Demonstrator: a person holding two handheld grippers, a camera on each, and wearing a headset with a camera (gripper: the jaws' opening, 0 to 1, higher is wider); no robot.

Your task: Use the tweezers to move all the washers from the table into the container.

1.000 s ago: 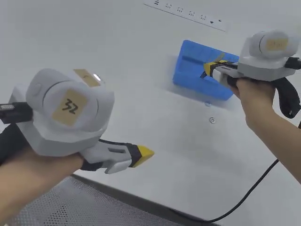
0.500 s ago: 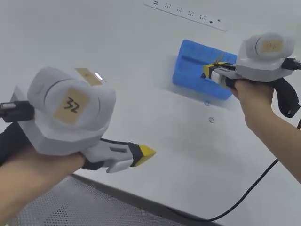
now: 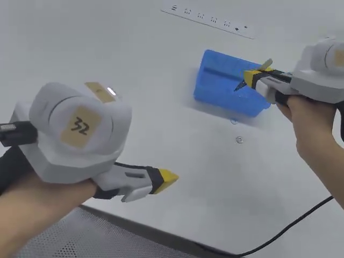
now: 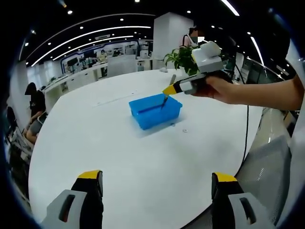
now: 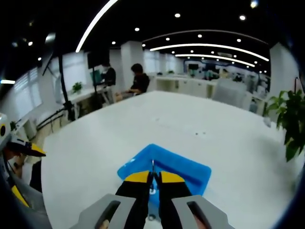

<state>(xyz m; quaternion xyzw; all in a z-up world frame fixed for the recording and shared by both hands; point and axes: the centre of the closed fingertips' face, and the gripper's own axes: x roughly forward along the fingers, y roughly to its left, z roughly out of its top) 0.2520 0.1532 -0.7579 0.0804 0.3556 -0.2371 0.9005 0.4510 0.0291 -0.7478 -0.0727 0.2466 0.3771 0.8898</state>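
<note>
So, the blue container [image 3: 215, 99] sits on the white table [image 3: 134, 80] at about 1 o'clock in the head view. The right gripper [image 3: 251, 79] is held over the container's 3 o'clock side. Its jaws are squeezed almost together, and they pinch the tweezers [image 3: 238, 86] between them. The thin tip of the tweezers points down over the inside of the container, toward 8 o'clock. The other end sticks up toward 1 o'clock. I cannot tell if the tip holds a washer, or if it touches the bottom. Two washers [image 3: 233, 122] lie flat on the table just outside the container, at about 5 o'clock from it. One is near the container's wall and the other is a bit closer to the person. They do not touch each other. The left gripper [image 3: 164, 180] is down at 8 o'clock in the head view, well apart from the container and near the table's close edge. In the left gripper view its two jaws stand wide apart. A power strip [image 3: 209, 21] lies at the far side of the table at 12 o'clock. A black cable [image 3: 290, 228] runs across the table at 5 o'clock. In the right gripper view a green plant [image 5: 290, 119] stands at 3 o'clock.
</note>
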